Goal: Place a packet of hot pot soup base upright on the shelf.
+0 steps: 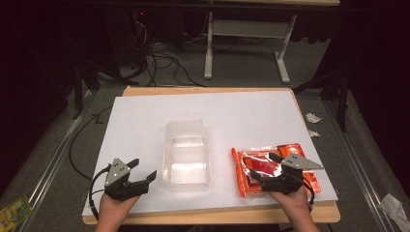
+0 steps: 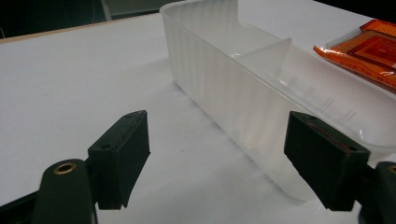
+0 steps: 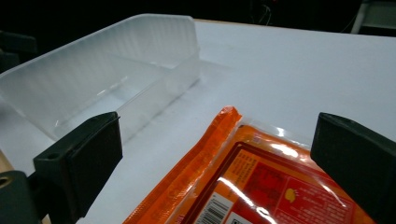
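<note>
A clear plastic bin [image 1: 187, 155] with a divider stands in the middle of the white table top [image 1: 203, 111]; the same bin [image 2: 261, 84] [image 3: 107, 79] appears in both gripper views. An orange snack packet [image 1: 251, 166] lies flat to its right, also seen as the packet [image 3: 261, 182] [image 2: 369, 51]. My left gripper [image 1: 144, 169] is open at the front left, just left of the bin's near corner, nothing between its jaws. My right gripper [image 1: 265, 166] is open, low over the packet's near part, its jaws wide on either side.
The wooden table edge [image 1: 208, 216] runs along the front. Cables [image 1: 164, 63] and a white table frame [image 1: 246, 38] sit on the floor behind. Crumpled paper scraps [image 1: 313, 118] lie on the floor to the right.
</note>
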`<action>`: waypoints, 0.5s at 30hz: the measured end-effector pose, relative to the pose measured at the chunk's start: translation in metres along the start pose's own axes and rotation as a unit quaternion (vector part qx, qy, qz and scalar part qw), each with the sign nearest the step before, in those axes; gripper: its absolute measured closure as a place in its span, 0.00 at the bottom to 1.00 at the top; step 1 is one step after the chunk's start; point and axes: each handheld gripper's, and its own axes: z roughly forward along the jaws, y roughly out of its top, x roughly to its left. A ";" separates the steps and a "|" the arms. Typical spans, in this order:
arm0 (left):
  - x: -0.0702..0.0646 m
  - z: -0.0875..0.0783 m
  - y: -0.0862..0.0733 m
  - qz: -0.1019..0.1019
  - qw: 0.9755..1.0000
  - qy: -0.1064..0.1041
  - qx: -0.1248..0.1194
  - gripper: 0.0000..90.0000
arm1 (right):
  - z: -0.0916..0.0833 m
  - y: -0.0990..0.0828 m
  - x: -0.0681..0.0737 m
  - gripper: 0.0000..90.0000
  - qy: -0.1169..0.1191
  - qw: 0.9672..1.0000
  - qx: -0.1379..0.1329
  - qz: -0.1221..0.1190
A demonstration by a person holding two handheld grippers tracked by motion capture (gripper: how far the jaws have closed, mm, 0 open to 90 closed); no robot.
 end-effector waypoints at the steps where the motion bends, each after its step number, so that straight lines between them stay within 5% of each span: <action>1: 0.000 0.000 0.000 0.000 1.000 -0.001 0.000 0.26 | -0.001 0.000 -0.001 0.03 -0.001 1.000 -0.003 0.002; 15: -0.001 0.000 0.001 0.004 1.000 0.000 0.000 0.26 | -0.009 -0.003 -0.007 0.02 -0.014 1.000 -0.011 0.003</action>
